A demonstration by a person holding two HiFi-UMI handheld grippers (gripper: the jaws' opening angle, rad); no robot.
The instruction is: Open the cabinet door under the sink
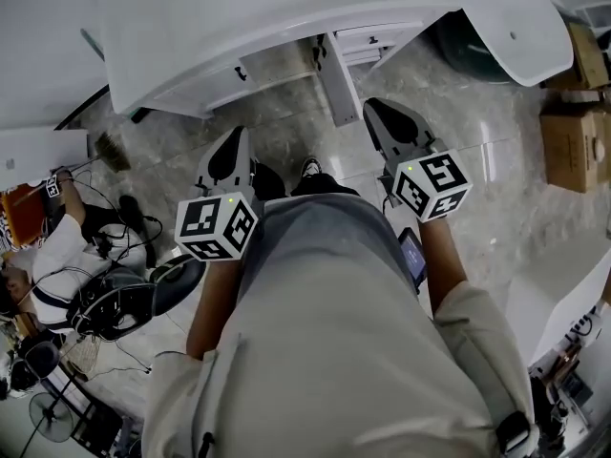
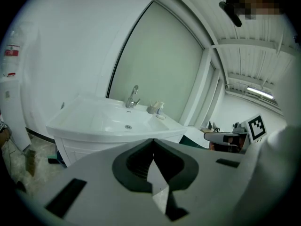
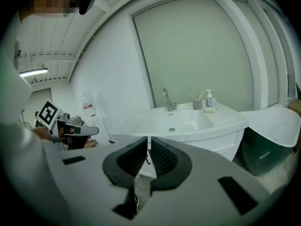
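Fingers of the left gripper are closed tip to tip with nothing between them; its own view shows only a sliver of white through the gap behind the tips. In the head view it hangs at centre left, pointing up the frame toward the cabinet under the sink, and is well apart from it. Straight up the frame from its tips lies the left door, which looks shut. Its small dark handle sits near the door's right edge.

Right of that handle, a white door leaf appears already swung out. It shows edge-on, with its long axis running from the cabinet front down the frame toward the person. Stacked drawers sit just right of its hinge end.

At centre right, the right gripper is just beside the free end of that leaf and clearly the nearer of the two to it. Height between them cannot be judged. Its jaws stand a narrow slit apart and hold nothing; a white vertical strip, probably the leaf's edge, shows through the slit. By this reading, the left gripper has the shorter line to any door left to open.
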